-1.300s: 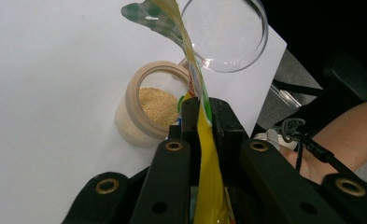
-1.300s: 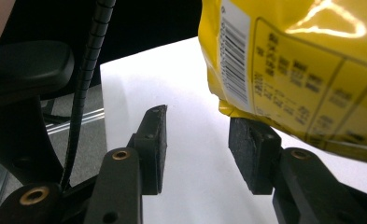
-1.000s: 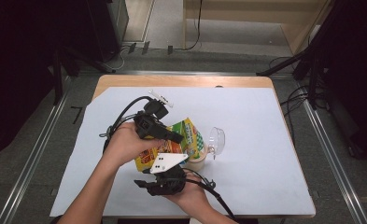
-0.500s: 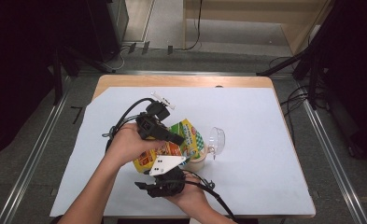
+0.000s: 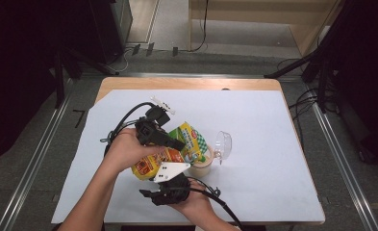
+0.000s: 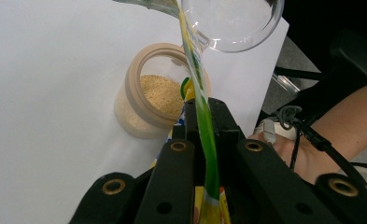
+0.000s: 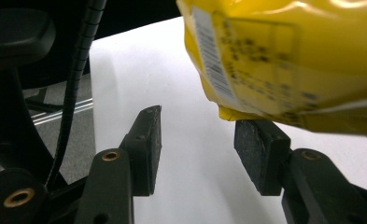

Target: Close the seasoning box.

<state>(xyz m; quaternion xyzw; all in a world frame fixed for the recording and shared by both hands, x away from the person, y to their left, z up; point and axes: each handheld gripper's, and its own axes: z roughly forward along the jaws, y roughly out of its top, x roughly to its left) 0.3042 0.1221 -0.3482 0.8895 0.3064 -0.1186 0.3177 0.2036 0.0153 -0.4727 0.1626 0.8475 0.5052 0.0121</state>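
Yellow-and-green foil snack pouch (image 6: 204, 135), clamped tight in the left tool (image 6: 203, 140), tips over the round beige jar of grain (image 6: 160, 93), while the right tool (image 7: 197, 140), empty, has just been opening below it; pouring seems underway, needing steadier tilt next.

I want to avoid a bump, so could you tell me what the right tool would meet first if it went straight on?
Probably the yellow bag's bottom edge, hanging just above the right tool's open jaws; beyond lies the white sheet. Depth is unclear.
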